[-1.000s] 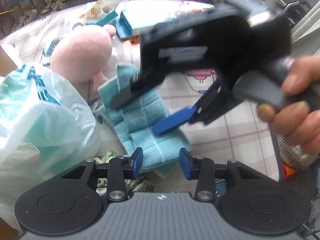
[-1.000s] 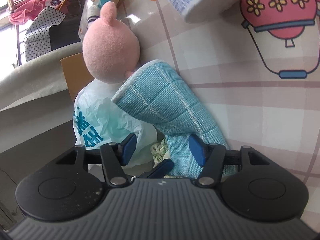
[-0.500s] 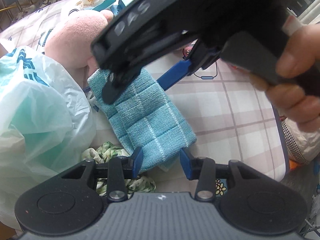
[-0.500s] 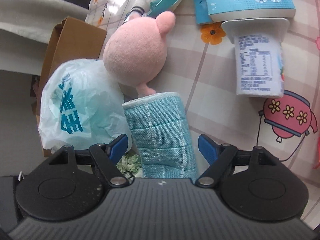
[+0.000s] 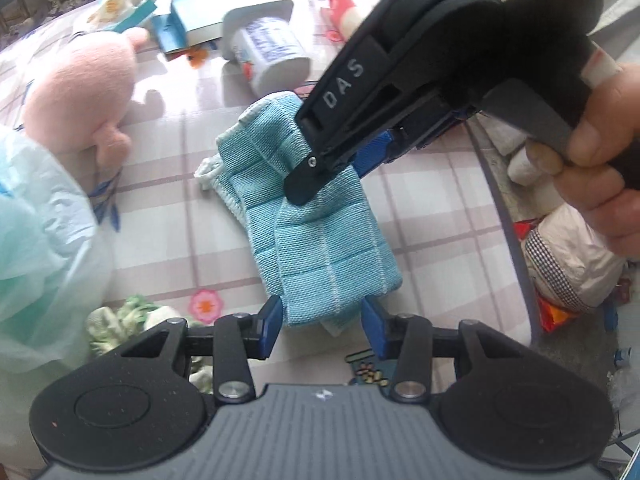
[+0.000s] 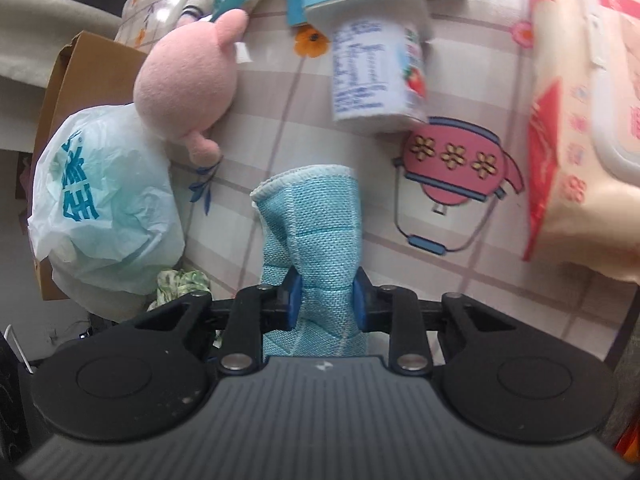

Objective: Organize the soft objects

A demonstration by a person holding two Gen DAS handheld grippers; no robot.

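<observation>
Your right claw [image 6: 326,294] has just squeezed shut on the cloth [image 6: 316,220]. Your left claw [image 5: 320,326] sits part open around its end, maybe not gripping. Pull now and the cloth may slip out.

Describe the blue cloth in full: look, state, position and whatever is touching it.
The blue cloth is a light teal woven towel with a pale grid of lines and a whitish hem, folded into a long strip. The right gripper, whose jaws have just been closing, pinches it at one end. Its other end lies between the left gripper fingers. It rests on the checked tablecloth.
</observation>
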